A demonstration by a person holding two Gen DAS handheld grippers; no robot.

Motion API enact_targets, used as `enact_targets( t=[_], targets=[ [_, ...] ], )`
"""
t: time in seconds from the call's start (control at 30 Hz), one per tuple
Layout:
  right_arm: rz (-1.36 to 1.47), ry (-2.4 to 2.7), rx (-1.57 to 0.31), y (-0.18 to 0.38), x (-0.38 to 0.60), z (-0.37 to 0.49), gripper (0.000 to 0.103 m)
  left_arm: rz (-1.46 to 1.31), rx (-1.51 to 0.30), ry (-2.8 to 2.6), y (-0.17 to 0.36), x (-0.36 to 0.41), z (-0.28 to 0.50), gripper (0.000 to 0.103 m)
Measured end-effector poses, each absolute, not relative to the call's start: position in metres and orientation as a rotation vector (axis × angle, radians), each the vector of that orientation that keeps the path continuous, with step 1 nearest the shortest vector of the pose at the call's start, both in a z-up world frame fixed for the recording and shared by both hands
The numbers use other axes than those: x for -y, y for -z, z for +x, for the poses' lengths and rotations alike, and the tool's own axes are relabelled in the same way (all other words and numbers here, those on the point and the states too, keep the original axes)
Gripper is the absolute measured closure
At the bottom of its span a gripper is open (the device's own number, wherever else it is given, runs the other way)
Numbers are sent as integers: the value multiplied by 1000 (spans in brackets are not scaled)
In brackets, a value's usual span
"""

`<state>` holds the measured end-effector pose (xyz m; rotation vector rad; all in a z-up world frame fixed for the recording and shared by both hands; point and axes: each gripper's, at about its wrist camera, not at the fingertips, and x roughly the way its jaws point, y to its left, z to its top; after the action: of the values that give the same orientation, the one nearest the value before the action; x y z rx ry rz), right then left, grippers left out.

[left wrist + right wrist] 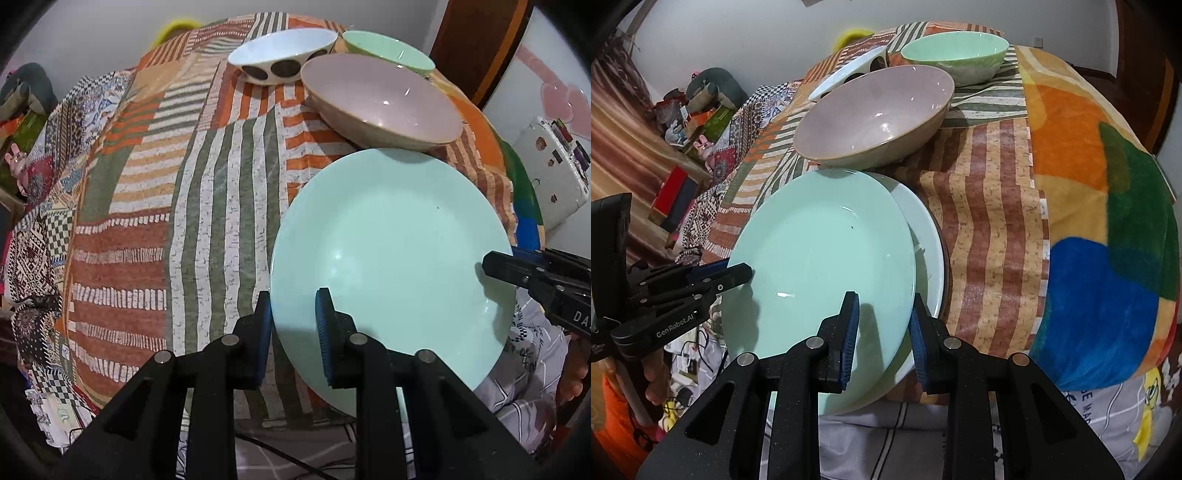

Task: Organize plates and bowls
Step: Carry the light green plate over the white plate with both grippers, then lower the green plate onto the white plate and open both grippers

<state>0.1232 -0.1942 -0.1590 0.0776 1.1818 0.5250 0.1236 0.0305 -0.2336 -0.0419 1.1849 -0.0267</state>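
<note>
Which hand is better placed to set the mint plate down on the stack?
Neither alone, I'd say. Left tongs and right tongs each straddle an opposite edge of the mint plate, tilted over the white plate, so lower together.

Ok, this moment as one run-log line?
left gripper: shut on mint plate | right gripper: shut on mint plate | under it: white plate

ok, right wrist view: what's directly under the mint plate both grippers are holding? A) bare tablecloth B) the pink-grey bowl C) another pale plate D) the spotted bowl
C: in the right wrist view a second pale plate shows its rim just under and to the right of the mint plate; the pink-grey bowl sits behind them on the cloth.
</note>
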Motion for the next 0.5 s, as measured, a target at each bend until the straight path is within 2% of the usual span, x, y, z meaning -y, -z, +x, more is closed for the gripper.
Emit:
enact_targets(
  t=[0.5],
  targets=[
    [53,-509,-1161,154,191,125,79,-28,-1194,33,238,-29,127,80]
  ],
)
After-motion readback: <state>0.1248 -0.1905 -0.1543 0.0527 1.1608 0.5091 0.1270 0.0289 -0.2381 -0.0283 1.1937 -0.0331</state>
